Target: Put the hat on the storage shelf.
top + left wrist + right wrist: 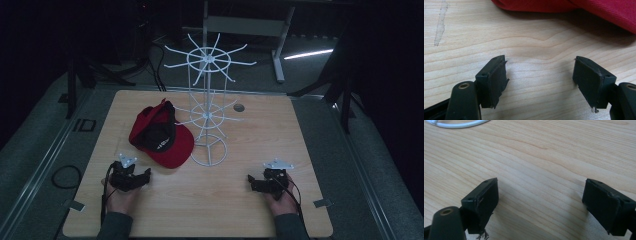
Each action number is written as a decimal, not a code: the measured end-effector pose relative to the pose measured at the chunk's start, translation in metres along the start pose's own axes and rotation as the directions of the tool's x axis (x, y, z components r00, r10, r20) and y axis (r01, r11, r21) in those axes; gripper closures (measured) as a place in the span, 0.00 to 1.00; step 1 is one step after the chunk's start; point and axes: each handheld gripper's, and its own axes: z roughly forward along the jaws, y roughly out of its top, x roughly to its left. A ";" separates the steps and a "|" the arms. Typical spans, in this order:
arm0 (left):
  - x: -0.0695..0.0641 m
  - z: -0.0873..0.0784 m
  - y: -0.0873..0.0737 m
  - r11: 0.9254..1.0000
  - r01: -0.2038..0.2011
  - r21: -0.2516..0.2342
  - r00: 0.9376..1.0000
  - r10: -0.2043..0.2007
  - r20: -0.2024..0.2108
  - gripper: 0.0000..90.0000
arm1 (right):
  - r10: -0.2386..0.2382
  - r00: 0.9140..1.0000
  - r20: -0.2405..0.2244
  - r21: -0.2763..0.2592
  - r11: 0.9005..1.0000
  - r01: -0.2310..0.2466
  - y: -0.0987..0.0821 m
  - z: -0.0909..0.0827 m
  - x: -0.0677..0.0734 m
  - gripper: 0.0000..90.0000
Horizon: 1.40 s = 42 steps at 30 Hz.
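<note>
Nearest the camera in the high view, two sleeved forearms come in over the near edge of the tabletop, each hand holding a tool; the left tool sits toward the near-left corner, the right tool toward the near-right corner, well apart from each other; both rest low over bare wood. In the left gripper view the left tool has its jaws spread wide with nothing but wood grain between the pads; the edge of the red cap lies just ahead of them, apart from the pads. In the right gripper view the right tool also stands wide and holds nothing; a curve of the white wire stand's base ring shows beyond it. The red cap, with black on its crown, lies left of the tabletop's middle, just beyond the left tool; the white wire stand rises upright at the middle of the tabletop, its base just beside the cap's brim.
</note>
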 end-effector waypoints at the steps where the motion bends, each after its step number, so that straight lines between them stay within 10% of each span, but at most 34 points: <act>1: 0.000 0.000 0.000 1.000 0.000 0.001 1.000 0.000 0.000 0.31 | 0.000 1.000 0.000 0.000 1.000 0.000 0.000 0.000 0.000 0.15; 19: 0.005 -0.005 0.002 0.999 0.029 0.016 0.998 -0.030 0.046 0.44 | 0.000 1.000 0.000 0.000 1.000 0.000 0.000 0.000 0.000 0.15; 42: 0.002 -0.025 0.011 0.993 0.109 -0.036 0.980 -0.101 0.173 0.44 | 0.000 1.000 0.000 0.000 1.000 0.000 0.000 0.000 0.000 0.15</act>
